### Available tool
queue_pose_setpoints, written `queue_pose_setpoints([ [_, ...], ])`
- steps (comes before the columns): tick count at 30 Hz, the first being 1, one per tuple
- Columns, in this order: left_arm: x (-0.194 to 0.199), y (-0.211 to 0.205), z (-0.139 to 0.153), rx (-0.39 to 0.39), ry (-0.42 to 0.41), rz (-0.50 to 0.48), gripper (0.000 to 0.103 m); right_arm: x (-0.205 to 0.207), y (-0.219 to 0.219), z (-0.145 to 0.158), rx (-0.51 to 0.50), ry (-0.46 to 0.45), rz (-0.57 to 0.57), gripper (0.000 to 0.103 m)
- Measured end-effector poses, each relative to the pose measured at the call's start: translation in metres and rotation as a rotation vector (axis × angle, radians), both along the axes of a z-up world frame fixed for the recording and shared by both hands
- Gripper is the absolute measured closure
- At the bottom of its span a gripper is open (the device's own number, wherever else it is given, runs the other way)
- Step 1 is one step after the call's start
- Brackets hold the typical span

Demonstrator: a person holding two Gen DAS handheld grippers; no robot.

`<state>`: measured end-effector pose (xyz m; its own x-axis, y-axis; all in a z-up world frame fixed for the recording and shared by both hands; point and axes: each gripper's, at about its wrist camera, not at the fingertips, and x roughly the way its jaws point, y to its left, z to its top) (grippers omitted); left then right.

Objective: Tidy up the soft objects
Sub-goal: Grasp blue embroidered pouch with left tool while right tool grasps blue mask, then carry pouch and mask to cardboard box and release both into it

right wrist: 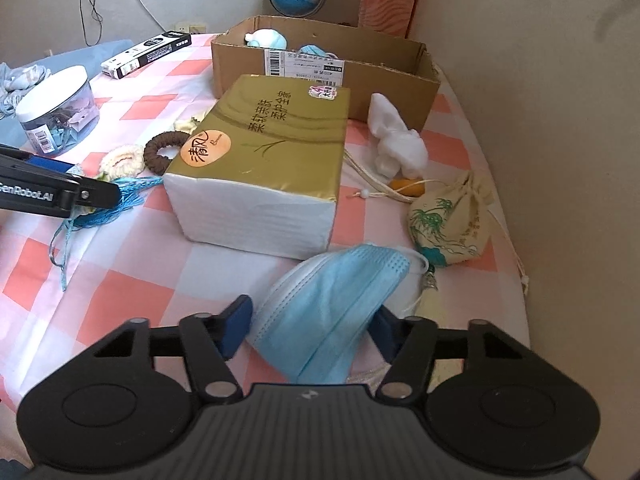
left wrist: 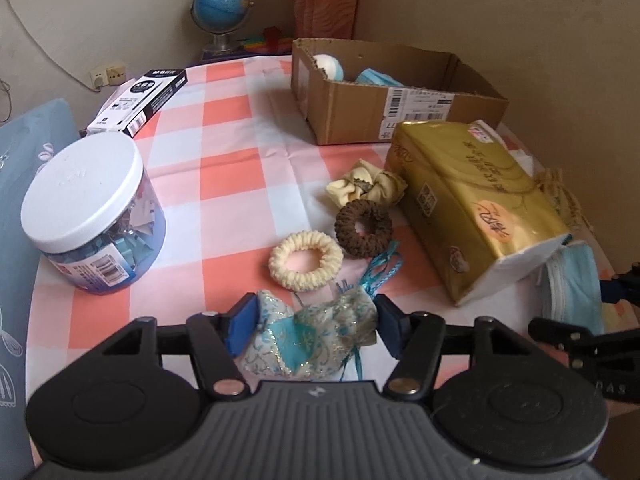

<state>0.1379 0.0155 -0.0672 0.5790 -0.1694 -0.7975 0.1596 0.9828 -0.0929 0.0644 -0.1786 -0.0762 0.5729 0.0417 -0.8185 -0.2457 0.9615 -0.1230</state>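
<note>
Two grippers sit low over the checked tablecloth, each part closed around a soft thing. Left gripper: blue pads press both sides of a gauzy blue-and-silver pouch, which bunches between them on the cloth. Right gripper: jaws flank a folded blue face mask; the left pad touches its edge, the right pad is half hidden behind it, so a firm grip cannot be confirmed. Landmark: gold tissue pack. Mask lies just in front of the pack; pouch lies to its left, near a cream hair tie and a brown hair tie. Behind the pack stands a cardboard box, already holding another mask.
</note>
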Motion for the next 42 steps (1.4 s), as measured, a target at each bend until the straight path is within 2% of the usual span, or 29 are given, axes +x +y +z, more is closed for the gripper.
queue_pose_setpoints([
  [6, -0.011, 0.003, 0.011, 0.029, -0.028, -0.039, 0.041, -0.010, -0.003, 0.008, 0.002, -0.029, -0.013, 0.042],
  [15, -0.026, 0.004, 0.033, 0.012, -0.053, -0.087, 0.042, -0.019, -0.009, 0.032, 0.016, -0.100, -0.016, 0.042],
  [25, -0.042, -0.001, 0.060, 0.026, -0.084, -0.165, 0.042, -0.014, -0.014, 0.062, 0.019, -0.174, -0.005, 0.042],
  [34, -0.041, -0.003, 0.070, 0.024, -0.112, -0.177, 0.042, 0.034, -0.011, 0.096, 0.043, -0.261, 0.020, 0.042],
  [42, -0.028, -0.001, 0.067, 0.021, -0.105, -0.163, 0.042, 0.120, -0.001, 0.116, 0.043, -0.302, 0.031, 0.042],
])
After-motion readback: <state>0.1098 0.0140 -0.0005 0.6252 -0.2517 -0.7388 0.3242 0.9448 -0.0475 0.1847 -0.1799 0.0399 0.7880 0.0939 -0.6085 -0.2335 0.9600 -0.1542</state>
